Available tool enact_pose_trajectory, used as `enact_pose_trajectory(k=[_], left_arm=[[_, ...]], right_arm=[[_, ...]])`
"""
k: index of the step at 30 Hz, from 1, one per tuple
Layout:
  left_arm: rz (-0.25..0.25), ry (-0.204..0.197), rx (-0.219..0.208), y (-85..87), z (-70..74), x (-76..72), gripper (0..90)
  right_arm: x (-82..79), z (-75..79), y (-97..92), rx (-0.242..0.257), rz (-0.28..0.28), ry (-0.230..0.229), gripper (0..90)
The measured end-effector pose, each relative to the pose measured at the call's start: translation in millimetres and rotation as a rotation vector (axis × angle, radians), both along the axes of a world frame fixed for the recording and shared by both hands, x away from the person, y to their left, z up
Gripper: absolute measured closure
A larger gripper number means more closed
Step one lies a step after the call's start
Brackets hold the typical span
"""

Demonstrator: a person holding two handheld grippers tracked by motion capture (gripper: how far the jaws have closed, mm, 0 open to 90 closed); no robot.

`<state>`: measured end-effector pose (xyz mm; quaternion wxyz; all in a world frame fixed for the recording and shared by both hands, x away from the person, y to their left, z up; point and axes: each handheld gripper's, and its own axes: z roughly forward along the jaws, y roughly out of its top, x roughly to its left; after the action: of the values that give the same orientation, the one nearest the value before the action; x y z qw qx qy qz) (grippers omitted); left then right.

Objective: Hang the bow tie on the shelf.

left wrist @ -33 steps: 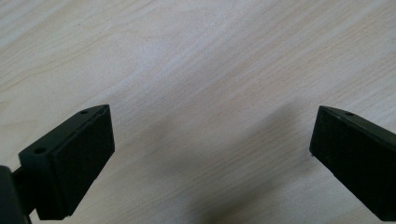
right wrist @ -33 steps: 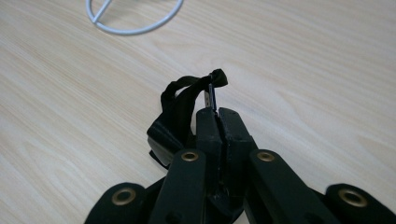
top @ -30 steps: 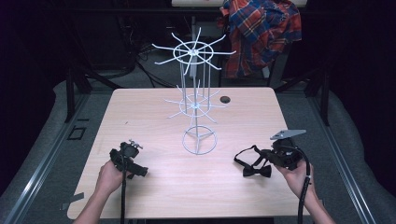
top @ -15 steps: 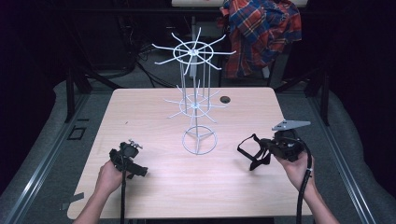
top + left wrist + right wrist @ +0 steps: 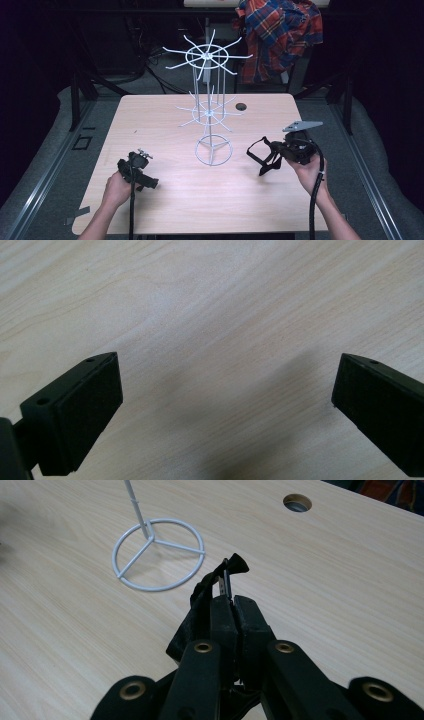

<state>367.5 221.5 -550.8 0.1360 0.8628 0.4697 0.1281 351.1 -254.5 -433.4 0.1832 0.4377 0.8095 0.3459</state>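
A black bow tie point(image 5: 260, 154) with its strap loop hangs off the table from my right gripper point(image 5: 278, 150), which is shut on it right of the rack's base. In the right gripper view the jaws point(image 5: 232, 607) are pressed together on the strap, and the black fabric point(image 5: 200, 605) bulges out to the left of them. A white wire display rack point(image 5: 207, 114) with spoked arms stands at the table's middle on a ring base point(image 5: 159, 555). My left gripper point(image 5: 146, 181) rests at the front left, jaws wide apart over bare wood point(image 5: 227, 410), holding nothing.
The light wooden table point(image 5: 165, 125) has a round cable hole point(image 5: 241, 106) behind the rack, seen too as a hole point(image 5: 297, 502) in the right gripper view. A plaid shirt point(image 5: 280, 35) hangs behind the table. Dark floor and rails surround it.
My right gripper has risen and moved a little toward the back with the bow tie, lifting it off the table so its strap dangles. The left hand stayed still.
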Motion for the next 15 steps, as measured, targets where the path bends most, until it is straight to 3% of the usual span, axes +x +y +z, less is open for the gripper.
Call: enact_pose_trajectory(k=[15], left_arm=[[0.002, 0.000, -0.003, 0.6, 0.1, 0.2, 0.0]], right_arm=[[12.7, 7.2, 9.2, 0.016, 0.000, -0.014, 87.8]])
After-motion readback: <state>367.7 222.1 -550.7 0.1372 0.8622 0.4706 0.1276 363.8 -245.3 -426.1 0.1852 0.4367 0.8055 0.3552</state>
